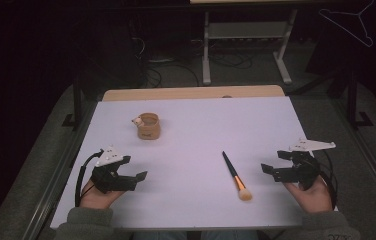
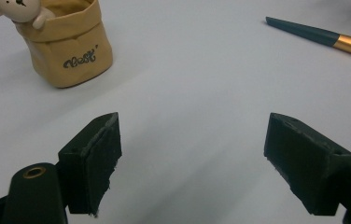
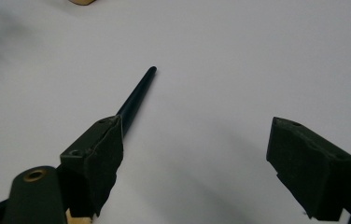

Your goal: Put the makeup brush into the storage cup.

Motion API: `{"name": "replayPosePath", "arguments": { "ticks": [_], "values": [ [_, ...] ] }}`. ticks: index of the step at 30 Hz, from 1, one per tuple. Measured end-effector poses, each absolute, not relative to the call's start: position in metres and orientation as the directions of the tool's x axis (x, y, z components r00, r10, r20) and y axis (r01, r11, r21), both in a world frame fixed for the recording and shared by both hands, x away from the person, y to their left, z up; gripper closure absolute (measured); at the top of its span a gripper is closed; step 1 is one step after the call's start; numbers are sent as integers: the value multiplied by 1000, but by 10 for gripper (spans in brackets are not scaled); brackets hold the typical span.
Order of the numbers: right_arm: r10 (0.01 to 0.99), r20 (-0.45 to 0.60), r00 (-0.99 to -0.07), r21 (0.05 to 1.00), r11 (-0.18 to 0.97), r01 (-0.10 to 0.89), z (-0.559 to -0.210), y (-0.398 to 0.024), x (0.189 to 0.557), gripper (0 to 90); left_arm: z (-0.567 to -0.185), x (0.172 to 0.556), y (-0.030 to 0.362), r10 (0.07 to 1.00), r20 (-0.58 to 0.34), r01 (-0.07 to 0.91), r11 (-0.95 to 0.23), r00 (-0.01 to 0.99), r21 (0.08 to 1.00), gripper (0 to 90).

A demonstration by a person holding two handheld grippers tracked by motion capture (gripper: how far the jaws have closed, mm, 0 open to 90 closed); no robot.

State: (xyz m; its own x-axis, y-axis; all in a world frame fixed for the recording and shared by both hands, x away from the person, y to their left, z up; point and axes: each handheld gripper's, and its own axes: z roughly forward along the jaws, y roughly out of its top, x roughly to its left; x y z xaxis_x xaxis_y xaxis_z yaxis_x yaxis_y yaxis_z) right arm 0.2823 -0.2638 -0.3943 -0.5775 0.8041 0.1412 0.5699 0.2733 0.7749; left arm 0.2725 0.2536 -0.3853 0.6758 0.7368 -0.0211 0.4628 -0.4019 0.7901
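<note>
Both grippers sat low at the near edge of the white table (image 1: 191,120), one in each hand, well apart from each other. Left gripper (image 1: 132,168) was at the near left, jaws spread wide with nothing between them; its own view confirmed that, bare tabletop between the two black pads (image 2: 94,158). Right gripper (image 1: 270,167) was at the near right, jaws also wide and holding nothing. A makeup brush (image 1: 236,176) lay flat on the table between the two grippers, closer to the right one, dark handle pointing away from the person and pale bristles toward the near edge. High view showed the bristle end; the gripper views did not: the left gripper view caught just the dark handle and gold ferrule at top right (image 2: 318,35), and the right gripper view showed the dark handle (image 3: 138,95) running up from behind the jaw on that frame's left, apart from the other jaw. Contact with that jaw: cannot tell. A small tan fabric pouch (image 1: 149,126) stood upright farther back on the left, well clear of both grippers. The left gripper view gave detail the high view lacked: script lettering on the pouch front (image 2: 66,44) and a small bear figure (image 2: 17,10) hanging over its rim. A wire hanger (image 1: 353,22) hung in the dark background at top right.
</note>
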Motion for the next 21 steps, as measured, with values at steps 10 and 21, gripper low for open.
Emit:
{"name": "replayPosePath", "arguments": {
  "ticks": [10,21],
  "values": [
    [800,128,-587,779,285,559,-391,-261,281,177,-385,272,254,737,-24,461,-398,676,793,185],
    [793,117,-598,772,307,557,-387,-251,279,177,-385,272,253,735,-23,461,-400,678,792,184]
  ]
}}
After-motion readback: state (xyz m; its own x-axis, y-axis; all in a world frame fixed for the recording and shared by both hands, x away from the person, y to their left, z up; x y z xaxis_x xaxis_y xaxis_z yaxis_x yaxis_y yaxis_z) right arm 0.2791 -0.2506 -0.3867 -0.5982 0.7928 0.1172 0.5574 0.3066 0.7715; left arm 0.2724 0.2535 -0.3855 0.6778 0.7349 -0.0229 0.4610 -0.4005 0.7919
